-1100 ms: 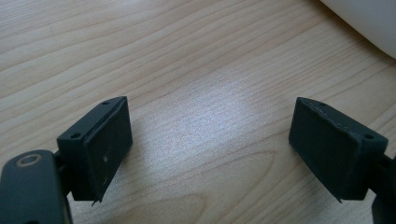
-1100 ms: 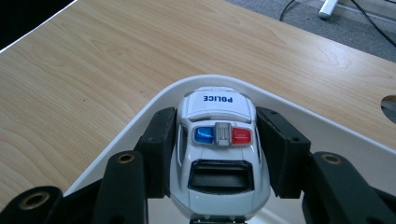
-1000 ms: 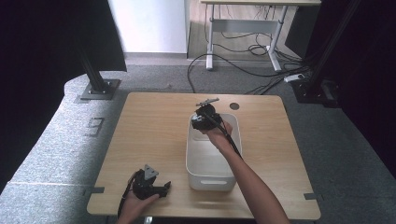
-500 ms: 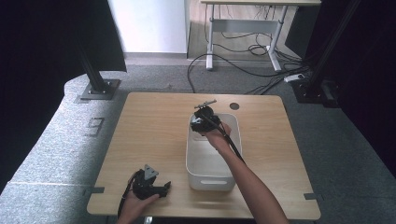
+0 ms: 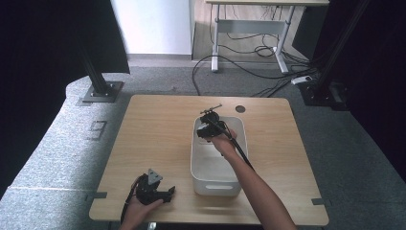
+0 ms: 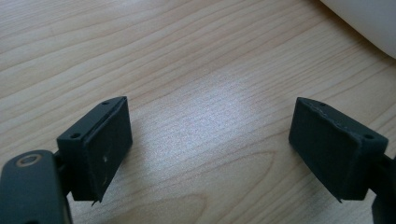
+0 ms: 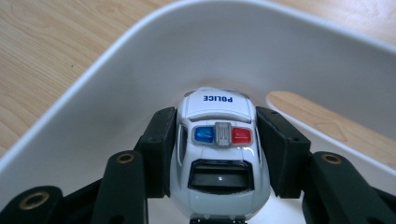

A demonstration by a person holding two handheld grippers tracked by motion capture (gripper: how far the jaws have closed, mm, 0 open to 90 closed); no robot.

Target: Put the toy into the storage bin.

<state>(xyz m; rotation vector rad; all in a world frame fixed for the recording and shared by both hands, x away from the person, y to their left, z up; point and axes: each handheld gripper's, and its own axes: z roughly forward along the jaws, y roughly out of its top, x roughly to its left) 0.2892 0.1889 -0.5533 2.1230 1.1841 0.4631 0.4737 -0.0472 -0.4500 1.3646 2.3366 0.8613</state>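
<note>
Toy police car, white with a blue and a red roof light and POLICE on its hood, sits clamped between the black jaws of the right gripper, one pad pressed on each flank. Beyond the jaws, the car's nose points at the curved inner wall of a white bin; a handle slot in that wall shows wood behind it. In the high view, right gripper hangs over the bin's far end. Left gripper rests low over the wooden table, jaws spread wide with bare wood between them; bin corner lies past its jaws. In the high view it sits near the table's near edge, beside the bin.
</note>
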